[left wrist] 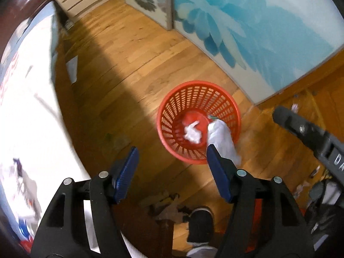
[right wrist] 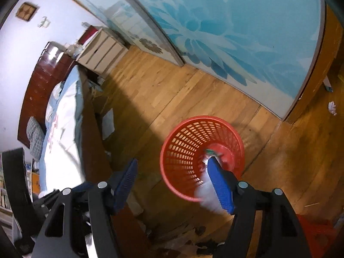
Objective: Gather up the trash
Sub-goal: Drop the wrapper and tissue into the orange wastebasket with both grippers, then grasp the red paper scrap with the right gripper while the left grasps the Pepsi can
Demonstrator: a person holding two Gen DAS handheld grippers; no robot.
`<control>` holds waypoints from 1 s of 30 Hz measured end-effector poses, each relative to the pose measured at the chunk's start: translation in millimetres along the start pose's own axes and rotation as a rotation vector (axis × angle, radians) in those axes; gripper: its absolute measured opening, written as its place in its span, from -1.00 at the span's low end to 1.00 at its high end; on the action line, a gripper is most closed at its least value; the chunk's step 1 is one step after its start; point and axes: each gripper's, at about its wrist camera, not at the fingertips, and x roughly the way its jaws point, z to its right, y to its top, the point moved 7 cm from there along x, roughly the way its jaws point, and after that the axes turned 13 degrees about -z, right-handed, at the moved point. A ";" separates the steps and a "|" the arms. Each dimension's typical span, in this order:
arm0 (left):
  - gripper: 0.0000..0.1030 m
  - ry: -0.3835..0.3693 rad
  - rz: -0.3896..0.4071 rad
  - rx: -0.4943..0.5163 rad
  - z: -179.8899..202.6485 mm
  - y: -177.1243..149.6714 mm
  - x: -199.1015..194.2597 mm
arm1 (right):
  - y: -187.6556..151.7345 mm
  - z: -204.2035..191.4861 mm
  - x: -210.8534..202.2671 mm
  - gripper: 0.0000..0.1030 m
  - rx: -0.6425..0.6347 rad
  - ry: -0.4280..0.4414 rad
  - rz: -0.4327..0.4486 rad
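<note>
A round red plastic basket (left wrist: 198, 121) with slotted walls stands upright on the wooden floor (left wrist: 133, 68), ahead of both tongs and a little to their right. On its bottom lies a crumpled white paper wad (left wrist: 193, 133). A larger pale, blurred piece of trash (left wrist: 221, 138), whitish with a small green tip, hangs over the near right part of the basket's rim, partly inside it. In the right wrist view the same pale piece (right wrist: 207, 193) is smeared by motion, just beside the right blue pad (right wrist: 220, 185); whether it touches the pad cannot be told.

The left tongs (left wrist: 172, 157) point down toward the floor, their blue pads spread wide with nothing between them. The right tongs (right wrist: 173, 169) also point down over the basket (right wrist: 202, 157), spread wide, gripping nothing. In the left wrist view, a black part of the right tool (left wrist: 311, 137) reaches in from the right.

Beyond the basket runs a sliding door (left wrist: 247, 32) printed with large blue flowers. To the left of the tongs lies a bed (right wrist: 62, 124) with light bedding, and far ahead of it a white chest of drawers (right wrist: 101, 51). A white sheet of paper (right wrist: 108, 123) rests on the floor beside the bed. A small crumpled white scrap (right wrist: 332, 107) lies on the floor far to the right. Dark clutter (left wrist: 167, 208) and a shoe (left wrist: 201, 221) lie below the tongs.
</note>
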 end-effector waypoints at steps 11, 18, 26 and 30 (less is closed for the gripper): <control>0.47 -0.112 0.199 -0.233 -117.7 -121.0 -149.2 | -65.3 -116.2 -66.0 0.35 -0.186 0.058 0.037; 0.55 0.000 0.263 -0.372 -204.7 -211.6 -196.2 | -118.8 -224.2 -70.5 0.64 -0.369 0.090 -0.037; 0.55 0.062 0.146 -0.538 -281.0 -276.3 -150.2 | -215.8 -328.2 -12.0 0.59 -0.599 0.171 -0.239; 0.55 0.062 0.135 -0.594 -291.5 -293.0 -139.4 | -265.9 -378.2 10.4 0.59 -0.765 0.179 -0.278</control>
